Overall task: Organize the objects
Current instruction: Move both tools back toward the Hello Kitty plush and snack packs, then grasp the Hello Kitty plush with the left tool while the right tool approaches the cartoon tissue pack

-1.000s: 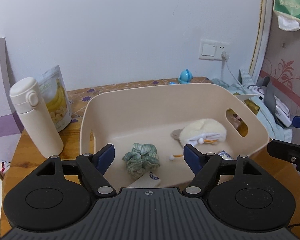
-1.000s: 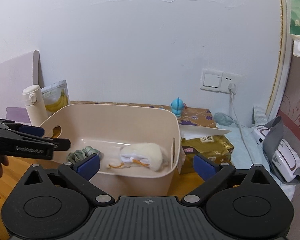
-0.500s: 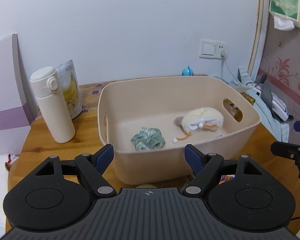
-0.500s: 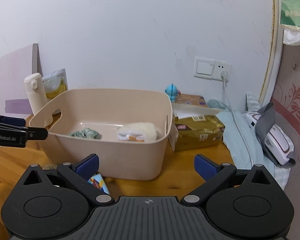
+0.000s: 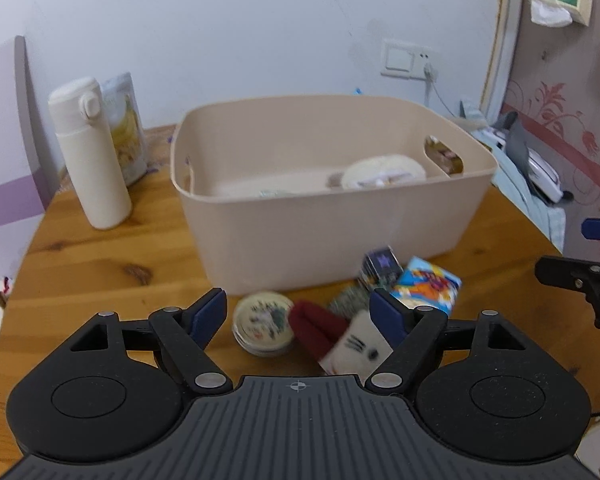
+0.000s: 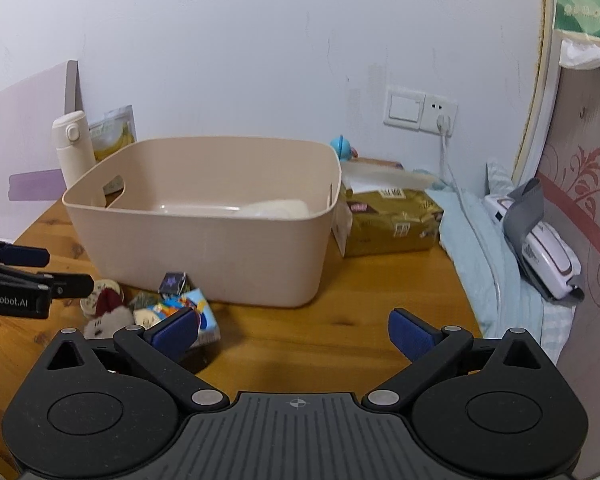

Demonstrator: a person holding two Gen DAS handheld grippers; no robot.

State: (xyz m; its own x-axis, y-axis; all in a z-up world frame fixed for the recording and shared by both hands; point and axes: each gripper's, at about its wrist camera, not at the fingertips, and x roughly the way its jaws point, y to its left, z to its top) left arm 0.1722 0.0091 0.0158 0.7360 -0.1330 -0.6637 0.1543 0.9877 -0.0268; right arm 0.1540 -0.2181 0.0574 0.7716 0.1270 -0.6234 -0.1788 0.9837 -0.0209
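A beige plastic bin (image 5: 332,216) (image 6: 204,248) stands on the round wooden table (image 5: 100,272) and holds a cream plush toy (image 5: 384,168) and a green scrunchie barely seen over the rim. Loose items lie in front of the bin: a round tin (image 5: 264,322), a white cat plush with a red hat (image 5: 340,340), a colourful carton (image 5: 426,290) and a small dark box (image 5: 380,266). My left gripper (image 5: 298,312) hangs open just above the tin and the cat plush. My right gripper (image 6: 292,330) is open over bare table, right of the pile.
A white flask (image 5: 90,152) and a banana snack pouch (image 5: 124,128) stand left of the bin. A gold packet (image 6: 392,220), a blue figurine (image 6: 342,148), a light blue cloth (image 6: 480,240) and a white device (image 6: 548,252) lie to the right.
Both grippers have pulled back and down from over the bin. The loose items in front of the bin have come into view beneath the left gripper.
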